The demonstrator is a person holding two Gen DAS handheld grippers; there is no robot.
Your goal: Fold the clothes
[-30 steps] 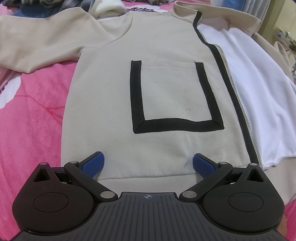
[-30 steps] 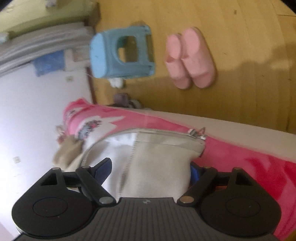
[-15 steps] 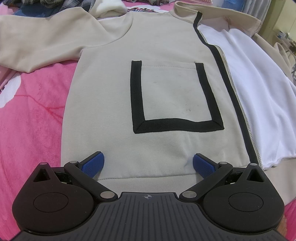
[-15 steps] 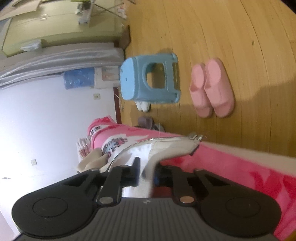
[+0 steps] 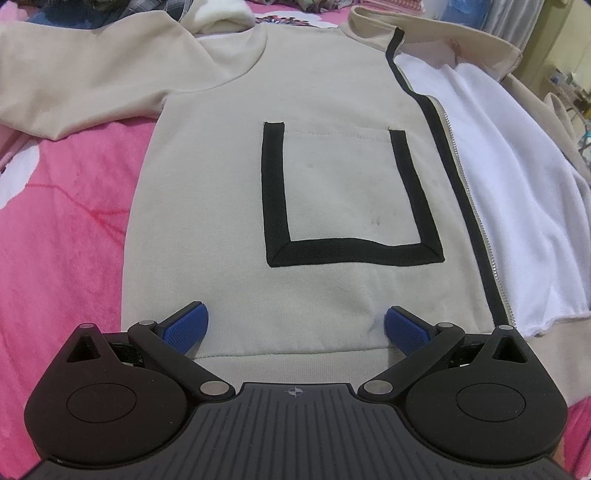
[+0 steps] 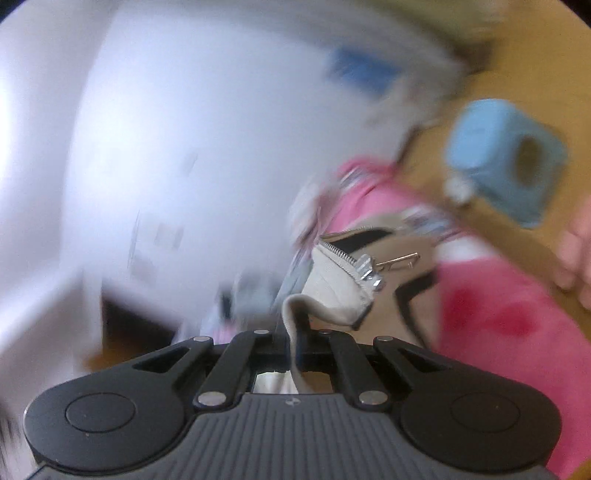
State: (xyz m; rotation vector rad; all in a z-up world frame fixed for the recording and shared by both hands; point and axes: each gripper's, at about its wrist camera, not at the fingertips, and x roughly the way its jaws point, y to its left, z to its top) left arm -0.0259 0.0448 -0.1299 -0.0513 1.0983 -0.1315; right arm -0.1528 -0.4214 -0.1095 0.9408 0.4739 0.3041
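Observation:
A beige zip jacket [image 5: 325, 192] lies flat on a pink blanket [image 5: 62, 236], with a black-edged pocket [image 5: 347, 199] and a black zipper band. Its right front panel is turned back and shows the white lining [image 5: 517, 192]. My left gripper [image 5: 293, 326] is open just above the hem, its blue pads [image 5: 184, 326] spread wide over the cloth. In the blurred right wrist view my right gripper [image 6: 293, 345] is shut on the jacket's bottom corner [image 6: 332, 291], lifted off the bed, with the metal zipper pull [image 6: 384, 267] dangling beside it.
More clothes [image 5: 110, 5] are piled at the head of the bed. Beside the bed are a wooden floor [image 6: 517, 66], a light blue stool [image 6: 506, 162], a white wall [image 6: 203, 129] and something pink [image 6: 576, 258] at the right edge.
The right gripper closed on the jacket's zipper corner, then lifted and swung it, so its view is now blurred. The left gripper has stayed still and open over the hem.

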